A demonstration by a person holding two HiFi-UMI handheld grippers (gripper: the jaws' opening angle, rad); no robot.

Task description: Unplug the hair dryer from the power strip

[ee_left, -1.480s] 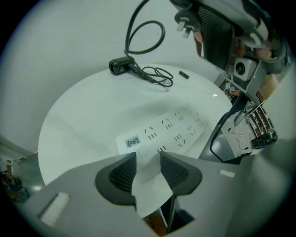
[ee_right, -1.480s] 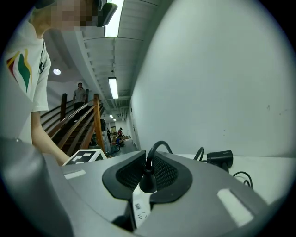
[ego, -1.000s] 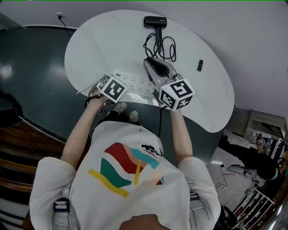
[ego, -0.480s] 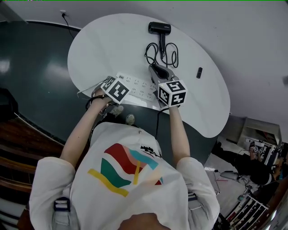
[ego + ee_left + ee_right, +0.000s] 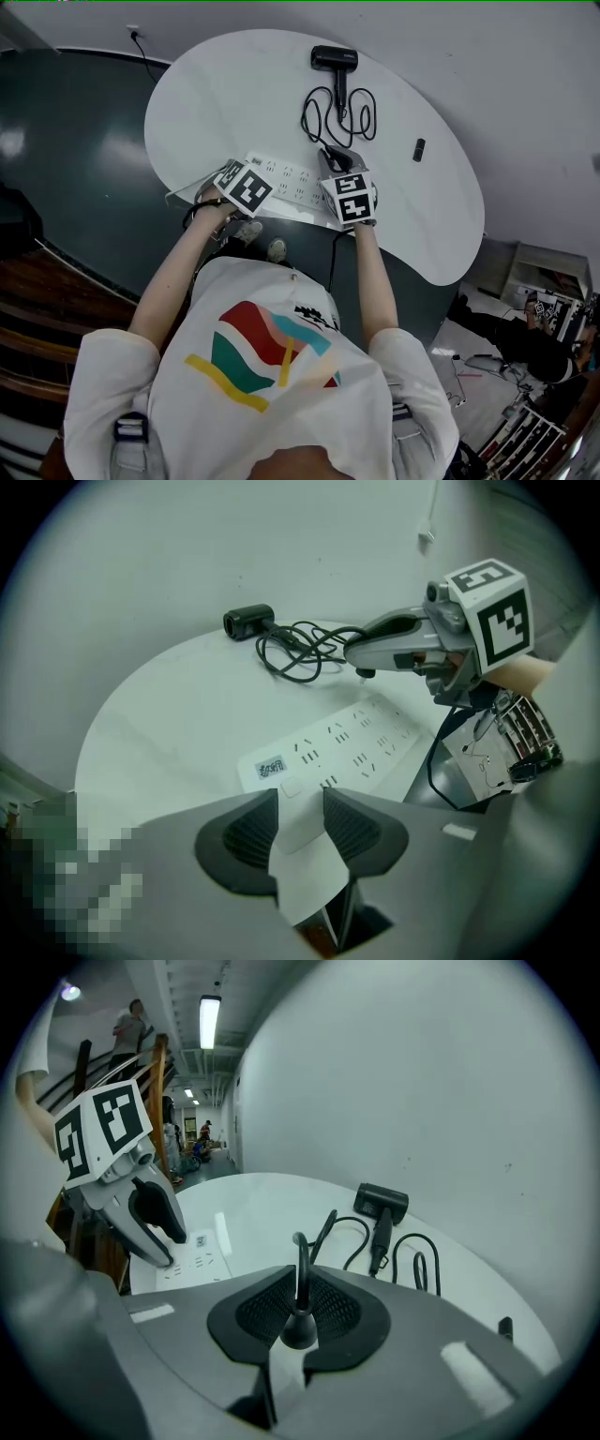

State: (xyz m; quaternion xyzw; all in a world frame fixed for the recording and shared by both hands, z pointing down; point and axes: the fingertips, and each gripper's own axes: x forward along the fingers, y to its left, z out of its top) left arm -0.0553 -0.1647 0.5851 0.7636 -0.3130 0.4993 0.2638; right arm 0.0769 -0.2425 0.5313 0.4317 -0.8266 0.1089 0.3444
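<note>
White oval table [image 5: 234, 84] over a dark floor [image 5: 75, 169], plain wall behind. Left claw [image 5: 300, 822] is clamped on the near end of the power strip [image 5: 347, 747], pinning it right by the table's near edge. Right claw [image 5: 298, 1312] is closed narrow on the plug [image 5: 298, 1327] — the cord [image 5: 302, 1260] rises straight out between its pads. White of the strip shows just under that claw, so I'd say the plug is still seated: grips done, the pull is left. Hair dryer [image 5: 382, 1202] lies well beyond the right claw, cord looped in between. Plenty of bare table ahead and open air above — pulling up looks free. Only a small black thing [image 5: 418, 149] off to its right, well apart.
</note>
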